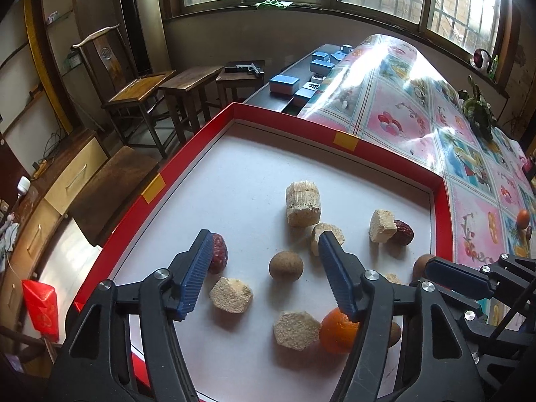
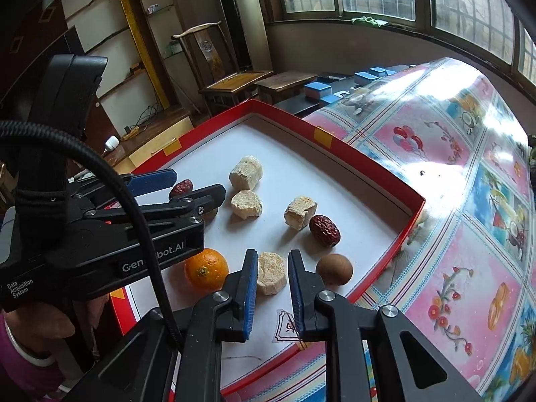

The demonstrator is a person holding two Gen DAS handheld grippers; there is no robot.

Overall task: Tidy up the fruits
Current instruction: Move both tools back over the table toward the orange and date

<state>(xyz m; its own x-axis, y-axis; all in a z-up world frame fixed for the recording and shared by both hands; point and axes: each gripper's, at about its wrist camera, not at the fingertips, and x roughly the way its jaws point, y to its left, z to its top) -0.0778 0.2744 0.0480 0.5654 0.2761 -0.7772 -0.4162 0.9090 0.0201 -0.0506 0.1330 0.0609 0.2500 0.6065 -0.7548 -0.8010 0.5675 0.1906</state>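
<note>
A red-rimmed white tray (image 1: 335,140) (image 2: 368,174) holds an orange (image 1: 336,330) (image 2: 206,268), two red dates (image 1: 402,232) (image 2: 324,230) (image 1: 218,257), a brown round fruit (image 1: 285,265), another brown fruit (image 2: 334,269) and several beige crumbly cakes (image 1: 303,204) (image 2: 246,172). My left gripper (image 1: 268,274) is open above the tray, the brown fruit between its fingers. My right gripper (image 2: 272,288) is partly open, a beige cake (image 2: 270,276) showing between its fingers; whether they touch it is unclear.
The tray lies on a table with a glossy flowered cloth (image 2: 452,184). Blue and white tiles (image 1: 284,83) sit at the table's far end. Wooden stools (image 1: 191,80) and a chair stand beyond. A potted plant (image 1: 479,110) stands at the far right.
</note>
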